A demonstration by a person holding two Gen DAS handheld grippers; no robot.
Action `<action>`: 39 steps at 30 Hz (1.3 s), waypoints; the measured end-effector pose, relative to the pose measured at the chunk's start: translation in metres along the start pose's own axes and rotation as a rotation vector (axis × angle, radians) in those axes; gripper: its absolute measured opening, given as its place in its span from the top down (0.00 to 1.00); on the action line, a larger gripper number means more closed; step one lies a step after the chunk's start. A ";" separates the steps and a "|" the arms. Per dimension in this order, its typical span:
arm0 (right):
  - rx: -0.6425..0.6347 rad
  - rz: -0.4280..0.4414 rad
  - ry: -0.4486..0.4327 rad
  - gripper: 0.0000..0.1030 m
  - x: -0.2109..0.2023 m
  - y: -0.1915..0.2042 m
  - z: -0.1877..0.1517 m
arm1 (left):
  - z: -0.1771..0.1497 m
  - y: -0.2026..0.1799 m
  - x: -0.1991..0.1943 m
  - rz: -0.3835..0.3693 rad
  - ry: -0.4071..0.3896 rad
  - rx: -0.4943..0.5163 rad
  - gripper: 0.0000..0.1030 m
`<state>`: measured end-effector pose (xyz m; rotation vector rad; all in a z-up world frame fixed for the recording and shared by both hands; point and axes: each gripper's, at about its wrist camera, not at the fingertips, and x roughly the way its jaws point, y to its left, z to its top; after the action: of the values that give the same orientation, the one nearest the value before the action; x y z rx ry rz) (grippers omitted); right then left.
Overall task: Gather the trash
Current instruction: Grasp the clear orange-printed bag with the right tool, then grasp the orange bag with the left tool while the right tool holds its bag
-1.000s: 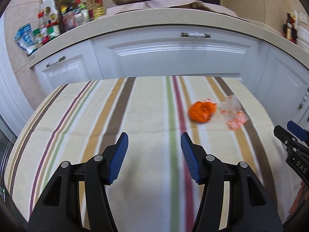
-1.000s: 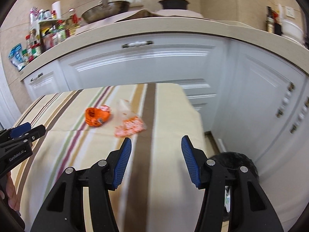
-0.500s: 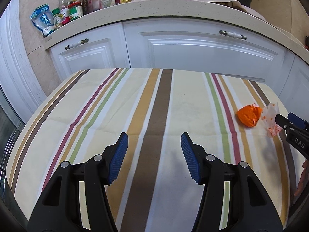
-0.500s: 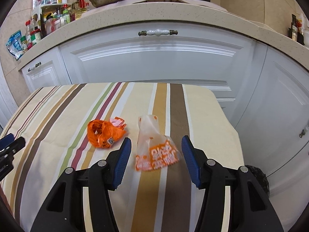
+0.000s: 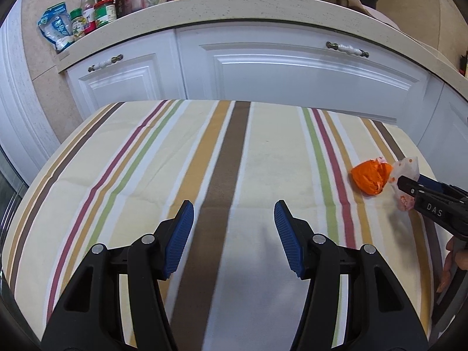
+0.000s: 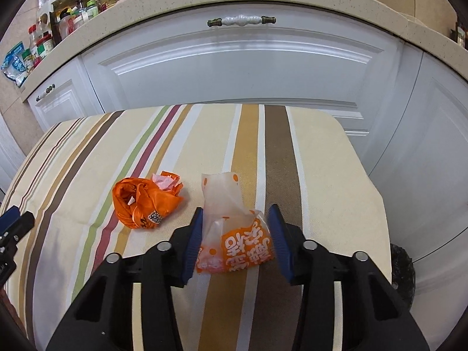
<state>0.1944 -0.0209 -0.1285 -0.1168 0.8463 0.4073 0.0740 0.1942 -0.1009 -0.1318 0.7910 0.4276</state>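
Right tongs point(image 6: 235, 234) closing around clear printed wrapper point(image 6: 231, 228); pinch mid-body, avoid cloth. Orange wad point(image 6: 143, 203) at nine o'clock. Left tongs point(image 5: 234, 234) half-open, empty.

Black bag point(image 6: 402, 266) mostly hidden behind table edge point(image 6: 380, 204), contents unclear.

A second ago the right gripper point(image 6: 235, 241) stood back over the striped table's point(image 6: 321, 175) right edge, jaws wide and bare. Now it sits forward around the clear printed bag point(image 6: 234, 234), jaws closing on it. The left gripper point(image 5: 234, 237) has swung toward the table's left side, away from the crumpled orange wrapper point(image 5: 370, 177).
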 end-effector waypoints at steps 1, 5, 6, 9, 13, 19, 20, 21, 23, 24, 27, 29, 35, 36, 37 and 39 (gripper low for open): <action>-0.006 -0.006 -0.006 0.61 -0.002 0.000 -0.001 | 0.000 -0.004 0.000 -0.007 0.001 0.004 0.46; 0.001 -0.023 -0.028 0.61 -0.011 -0.007 -0.003 | 0.001 -0.022 0.000 -0.038 -0.002 0.024 0.45; 0.006 -0.028 -0.033 0.61 -0.014 -0.011 -0.004 | 0.001 -0.028 0.000 -0.048 -0.004 0.031 0.44; 0.028 -0.038 -0.048 0.61 -0.024 -0.024 -0.010 | 0.002 -0.046 -0.001 -0.074 -0.015 0.051 0.37; 0.057 -0.045 -0.062 0.61 -0.033 -0.040 -0.015 | 0.005 -0.071 0.000 -0.110 -0.029 0.084 0.37; 0.085 -0.048 -0.082 0.61 -0.044 -0.057 -0.021 | 0.015 -0.103 0.013 -0.141 -0.028 0.126 0.34; 0.087 -0.050 -0.087 0.61 -0.045 -0.060 -0.022 | 0.017 -0.108 0.016 -0.141 -0.031 0.135 0.33; 0.088 -0.053 -0.091 0.61 -0.047 -0.061 -0.022 | 0.018 -0.111 0.018 -0.139 -0.031 0.141 0.33; 0.089 -0.063 -0.097 0.61 -0.048 -0.065 -0.022 | 0.020 -0.119 0.025 -0.135 -0.027 0.153 0.33; 0.091 -0.067 -0.100 0.61 -0.049 -0.067 -0.022 | 0.021 -0.122 0.027 -0.135 -0.023 0.157 0.33; 0.102 -0.074 -0.104 0.61 -0.048 -0.074 -0.023 | 0.022 -0.129 0.035 -0.129 -0.010 0.167 0.33; 0.108 -0.078 -0.104 0.61 -0.048 -0.077 -0.023 | 0.023 -0.133 0.040 -0.124 -0.001 0.174 0.33; 0.111 -0.074 -0.105 0.61 -0.047 -0.080 -0.023 | 0.025 -0.142 0.050 -0.121 0.009 0.197 0.33; 0.111 -0.073 -0.106 0.61 -0.046 -0.081 -0.024 | 0.025 -0.143 0.051 -0.121 0.012 0.202 0.33; 0.111 -0.073 -0.105 0.61 -0.046 -0.081 -0.024 | 0.025 -0.144 0.053 -0.124 0.016 0.205 0.33; 0.112 -0.072 -0.102 0.61 -0.046 -0.081 -0.024 | 0.024 -0.143 0.055 -0.130 0.022 0.204 0.42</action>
<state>0.1824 -0.1153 -0.1154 -0.0225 0.7600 0.2956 0.1845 0.0886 -0.1294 0.0027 0.8381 0.2213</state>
